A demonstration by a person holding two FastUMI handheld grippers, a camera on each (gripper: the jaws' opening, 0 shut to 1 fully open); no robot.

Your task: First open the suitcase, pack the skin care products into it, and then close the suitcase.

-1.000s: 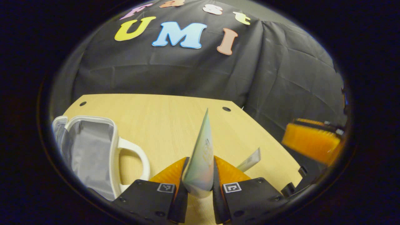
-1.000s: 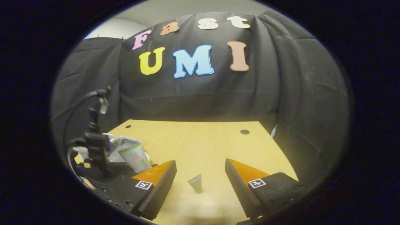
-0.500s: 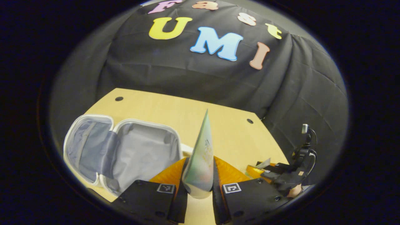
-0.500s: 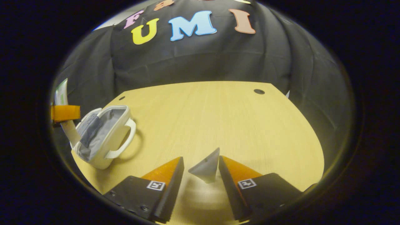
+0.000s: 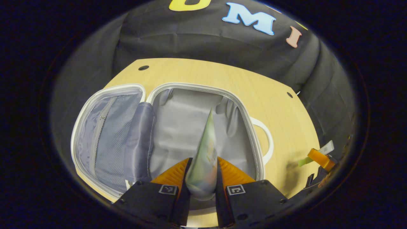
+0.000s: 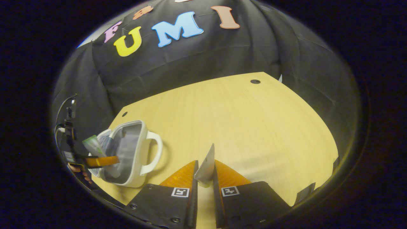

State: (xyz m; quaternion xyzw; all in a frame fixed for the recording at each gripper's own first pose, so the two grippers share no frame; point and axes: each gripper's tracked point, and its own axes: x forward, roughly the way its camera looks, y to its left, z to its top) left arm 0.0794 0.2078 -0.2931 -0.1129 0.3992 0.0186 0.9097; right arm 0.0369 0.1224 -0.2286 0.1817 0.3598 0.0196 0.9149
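In the left gripper view, the left tool [image 5: 201, 178] is squeezed tight on a green tube [image 5: 205, 159], one finger on each side, with the flat end of the tube pointing away. The little white suitcase [image 5: 203, 90] lies wide open on the desk [image 5: 254, 86], right under the tube. Its grey right half sits below the tool, and the lid half with a mesh pocket [image 5: 101, 133] lies to the left. The white handle [image 5: 266, 140] sticks out on the right. Far off at the right edge, the right tool [image 5: 318, 157] is near the desk edge with something pale in it. To do this step well, I think the tube should go down low into the grey half before the fingers let go, so it lies flat and does not bounce out. It should stay away from the rim, so the lid can shut later. In the right gripper view, the right tool [image 6: 205, 178] is closed on a small grey tube [image 6: 206, 165], which sticks up between its fingers. The suitcase [image 6: 140, 152] is well off to the left of this tool, and the left tool [image 6: 98, 160] hangs over it with the green tube [image 6: 92, 143]. I think the grey tube goes in next.
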